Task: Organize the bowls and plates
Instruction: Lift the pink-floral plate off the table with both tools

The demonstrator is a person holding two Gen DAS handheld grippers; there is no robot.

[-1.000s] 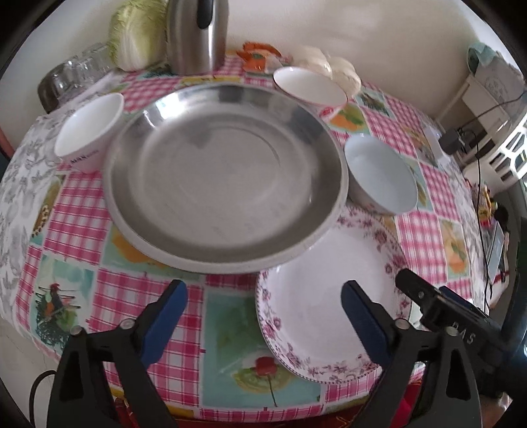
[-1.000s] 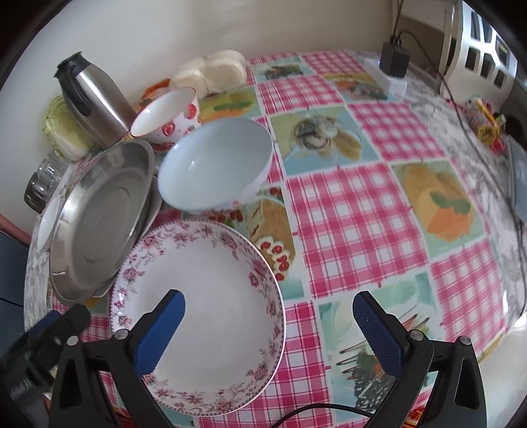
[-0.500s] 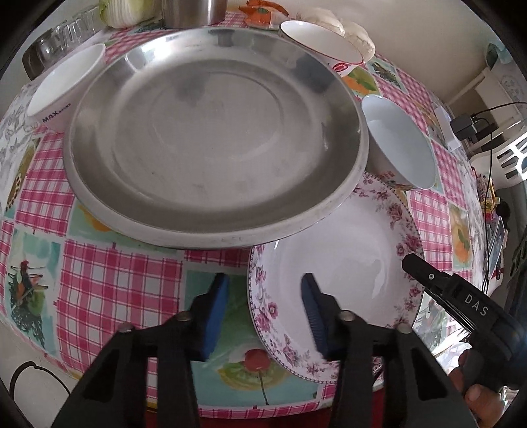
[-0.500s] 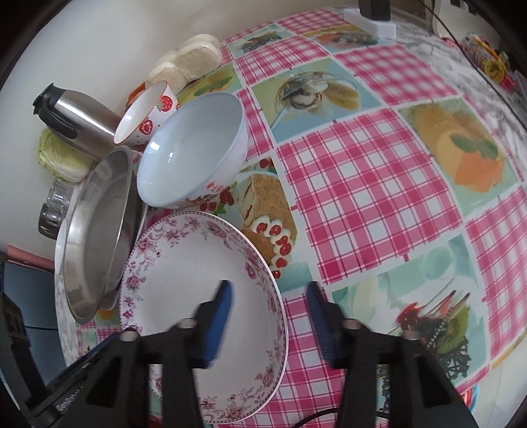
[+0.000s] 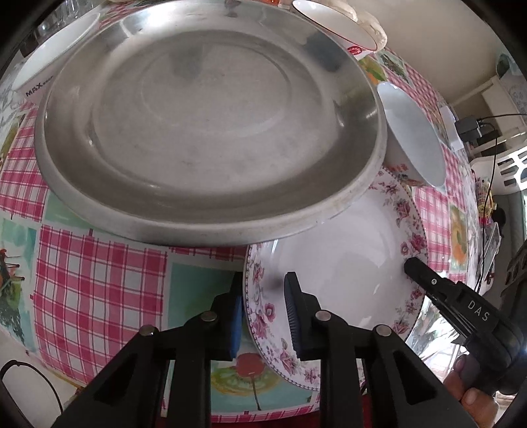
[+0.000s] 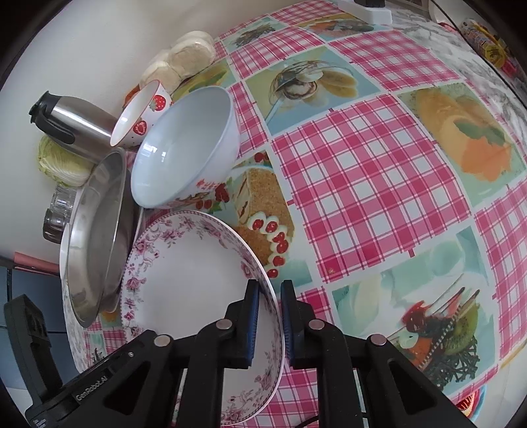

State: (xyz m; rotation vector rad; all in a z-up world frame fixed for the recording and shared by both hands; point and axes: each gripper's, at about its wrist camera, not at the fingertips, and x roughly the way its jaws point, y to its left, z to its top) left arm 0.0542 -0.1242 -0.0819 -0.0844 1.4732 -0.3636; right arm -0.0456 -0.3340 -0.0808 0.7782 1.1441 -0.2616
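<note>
A white plate with a pink floral rim [image 5: 346,250] [image 6: 184,280] lies at the table's near edge. My left gripper [image 5: 263,309] is shut on its left rim, one pad on each side. My right gripper [image 6: 268,316] is shut on its right rim; it also shows in the left wrist view [image 5: 461,306]. A large steel plate [image 5: 210,112] [image 6: 95,230] sits behind, its edge overlapping the floral plate. A pale blue bowl [image 5: 411,131] [image 6: 187,148] stands to the right of the steel plate. A strawberry bowl [image 6: 141,115] and a white bowl [image 5: 49,69] stand farther back.
A steel thermos jug [image 6: 72,125], a cabbage [image 6: 62,164] and a glass [image 6: 59,210] stand along the wall. Round flatbreads [image 6: 184,59] lie behind the bowls. The checked tablecloth [image 6: 378,171] spreads to the right. A power strip [image 6: 369,8] and cables [image 5: 490,184] lie at the far right.
Both grippers moved forward and down to the floral plate and closed from wide open onto its opposite rims.
</note>
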